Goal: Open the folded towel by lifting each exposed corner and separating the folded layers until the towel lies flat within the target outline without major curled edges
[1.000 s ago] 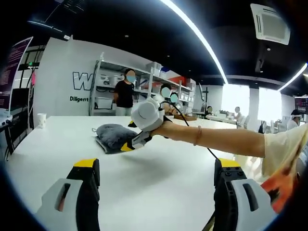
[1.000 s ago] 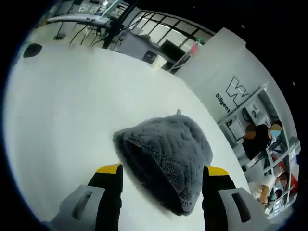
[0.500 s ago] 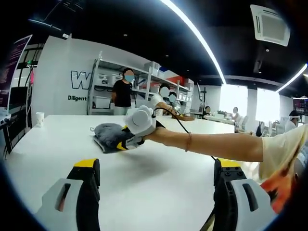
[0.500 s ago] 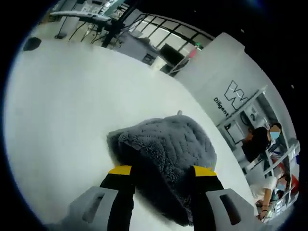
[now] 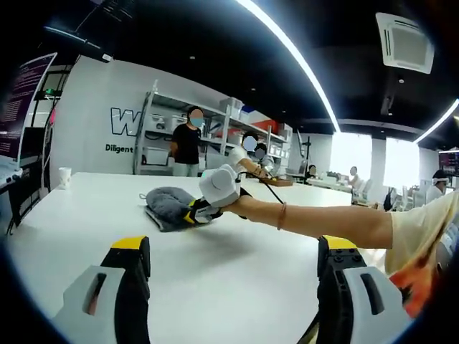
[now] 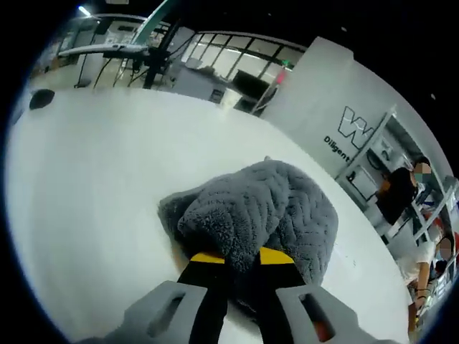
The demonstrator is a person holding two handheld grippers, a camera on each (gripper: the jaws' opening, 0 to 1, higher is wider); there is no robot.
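Wide white worktop [image 5: 237, 272] spans the lower half of the left gripper view. Grey, fluffy quilted towel [image 6: 269, 211], folded into a thick bundle, sits centre frame in the right gripper view and at centre left, small, in the left gripper view [image 5: 166, 203].

Right claw [image 6: 233, 256] — yellow tips drawn close, pinching a raised fold at the towel's near edge. It also shows beside the towel in the left gripper view [image 5: 203, 210], held out on a bare forearm [image 5: 315, 218]. Left claw [image 5: 233, 251] — spread wide, nothing between its tips, well apart from the towel.

Judgement: the step is lifting the first layer. Best raised slowly and peeled away from the bundle, taking one layer only; the idle claw could pin the lower layers. White paper cup [image 5: 64, 178] at far left, clear of the work.
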